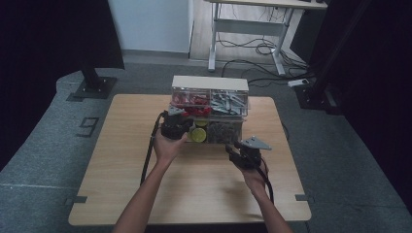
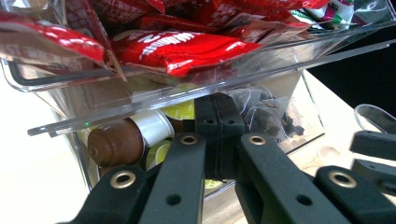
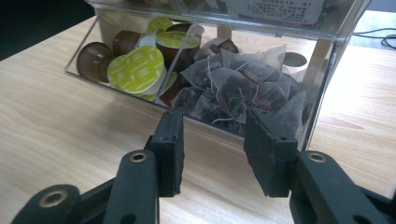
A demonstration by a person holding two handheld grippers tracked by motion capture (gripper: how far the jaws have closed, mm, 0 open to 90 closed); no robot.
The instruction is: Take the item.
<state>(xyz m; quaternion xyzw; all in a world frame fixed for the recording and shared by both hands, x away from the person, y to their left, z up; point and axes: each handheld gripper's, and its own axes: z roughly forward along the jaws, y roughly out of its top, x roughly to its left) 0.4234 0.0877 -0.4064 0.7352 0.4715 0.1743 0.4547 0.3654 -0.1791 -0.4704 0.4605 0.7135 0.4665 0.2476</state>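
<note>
A: Why is the left gripper pressed up against the clear organizer?

B: Its jaws are closed flat together with nothing between them, tips at the front of the lower tier's left compartment, right by the coffee capsules. My guess is it braces the box, or holds that lower front flap, while the other hand works

A: And the right gripper?

B: It hangs just off the lower right compartment, jaws partly apart and empty, lined up on the heap of pyramid tea bags. The clear front leans outward there, so a bag looks reachable from the front

A: Where does the organizer sit?

B: At the far edge of the tabletop, about midway between the far corners. Red packets fill the upper left tray, pale sachets the upper right; capsules and tea bags lie below

A: And the surroundings?

B: A light wood top with rounded corners, bare apart from the box. Grey carpet around it, a desk frame with loose cables behind, dark panels at both sides, a dim room
</note>
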